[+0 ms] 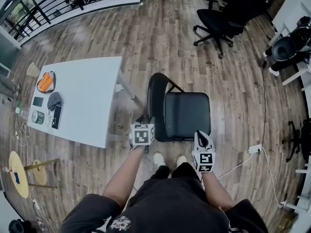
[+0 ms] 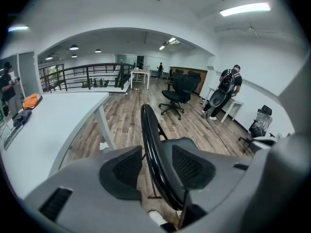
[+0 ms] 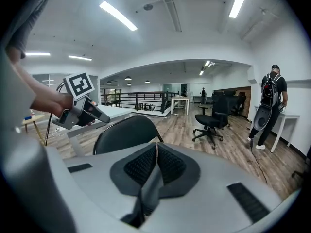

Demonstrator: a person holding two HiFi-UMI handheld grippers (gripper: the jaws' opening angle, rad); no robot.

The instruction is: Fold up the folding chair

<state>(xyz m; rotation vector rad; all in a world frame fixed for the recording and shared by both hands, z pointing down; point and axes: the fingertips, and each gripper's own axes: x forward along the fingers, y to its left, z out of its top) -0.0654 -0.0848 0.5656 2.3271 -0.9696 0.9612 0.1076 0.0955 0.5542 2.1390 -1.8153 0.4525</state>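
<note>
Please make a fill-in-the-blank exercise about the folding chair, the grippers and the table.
The folding chair is ____ in colour.
The left gripper has ____ jaws, with the chair's backrest between them.
The right gripper is ____ and holds nothing.
In the head view the white table stands to the ____ of the chair.
Missing words: black; open; shut; left.

Open-plan office, wood floor [image 1: 146, 42], white desks [image 1: 77, 96], blk swivel chairs [image 1: 214, 23], strip lights [image 3: 116, 14] o/head, railing [image 1: 63, 1] at far edge
</note>
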